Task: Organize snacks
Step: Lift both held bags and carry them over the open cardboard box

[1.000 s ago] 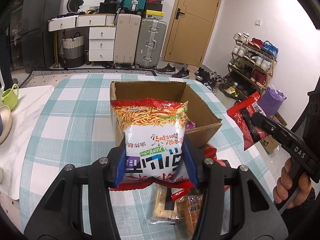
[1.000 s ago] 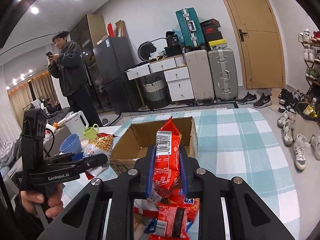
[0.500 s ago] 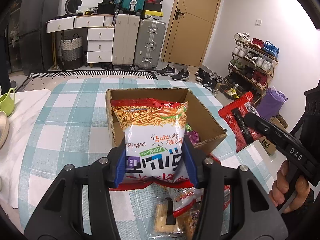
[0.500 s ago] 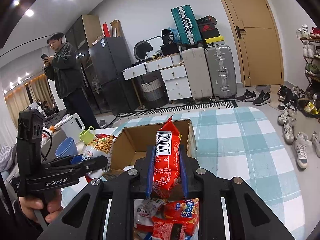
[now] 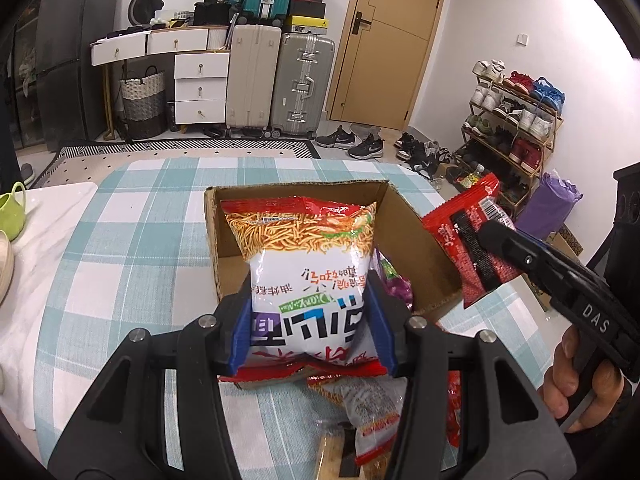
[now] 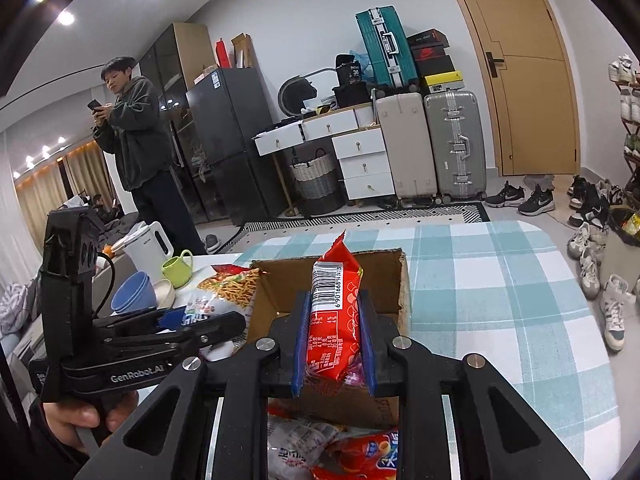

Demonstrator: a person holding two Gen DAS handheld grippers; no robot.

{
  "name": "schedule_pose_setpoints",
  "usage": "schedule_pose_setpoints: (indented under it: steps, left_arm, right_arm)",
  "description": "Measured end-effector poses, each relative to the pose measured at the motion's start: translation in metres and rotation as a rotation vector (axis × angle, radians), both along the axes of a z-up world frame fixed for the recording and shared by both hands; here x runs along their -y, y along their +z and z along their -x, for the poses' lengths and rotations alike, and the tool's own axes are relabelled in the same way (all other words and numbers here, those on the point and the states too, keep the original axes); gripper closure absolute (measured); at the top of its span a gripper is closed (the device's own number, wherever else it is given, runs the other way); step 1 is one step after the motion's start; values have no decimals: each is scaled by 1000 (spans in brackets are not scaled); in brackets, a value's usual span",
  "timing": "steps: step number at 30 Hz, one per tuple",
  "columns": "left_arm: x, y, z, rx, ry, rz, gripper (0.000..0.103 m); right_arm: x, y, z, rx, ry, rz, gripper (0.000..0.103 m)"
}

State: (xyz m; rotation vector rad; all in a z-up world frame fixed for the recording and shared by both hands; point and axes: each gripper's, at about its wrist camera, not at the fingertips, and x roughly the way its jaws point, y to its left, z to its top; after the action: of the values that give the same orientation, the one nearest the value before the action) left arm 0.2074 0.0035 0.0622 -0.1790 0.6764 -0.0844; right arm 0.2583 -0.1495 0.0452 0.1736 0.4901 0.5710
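Brown cardboard box [image 5: 416, 248] waits open below both grippers, left [image 5: 312, 320] pinching a white noodle-snack bag [image 5: 308, 276], right [image 6: 333, 344] pinching a red packet [image 6: 330, 320], ready for dropping.

Both cameras sit just behind their own fingers, looking forward and slightly down across the checked surface [image 5: 132, 240] toward the door wall at 12 o'clock. The left wrist view rides close over the cardboard box [image 5: 416, 240], with the right hand-held gripper [image 5: 472, 240] at 3 o'clock. The right wrist view faces the same box [image 6: 402, 280] from close by, with the left hand-held gripper [image 6: 208, 316] at 9 o'clock. Both share the box, the surface [image 6: 500, 300] and the suitcases [image 5: 280, 80] beyond.
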Motion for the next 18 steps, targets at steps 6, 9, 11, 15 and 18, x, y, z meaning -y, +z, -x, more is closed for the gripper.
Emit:
schedule_pose_setpoints:
  steps: [6,9,11,15,18]
  left_arm:
    - [0,-4,-22,-1,20,-15,56]
    - [1,-4,-32,-4,15,-20,56]
    - [1,-5,-39,-9,13,-20,56]
    - [2,-8,-48,-17,11,-20,56]
    - [2,-12,-54,-22,13,-18,56]
  right_arm:
    - [-12,-1,-11,3,17,20,81]
    - [-15,-1,-17,2,19,17,81]
    - [-14,-1,-18,4,19,17,81]
    - [-15,-1,-19,5,19,12,81]
    - [-16,-2,-23,3,20,13,81]
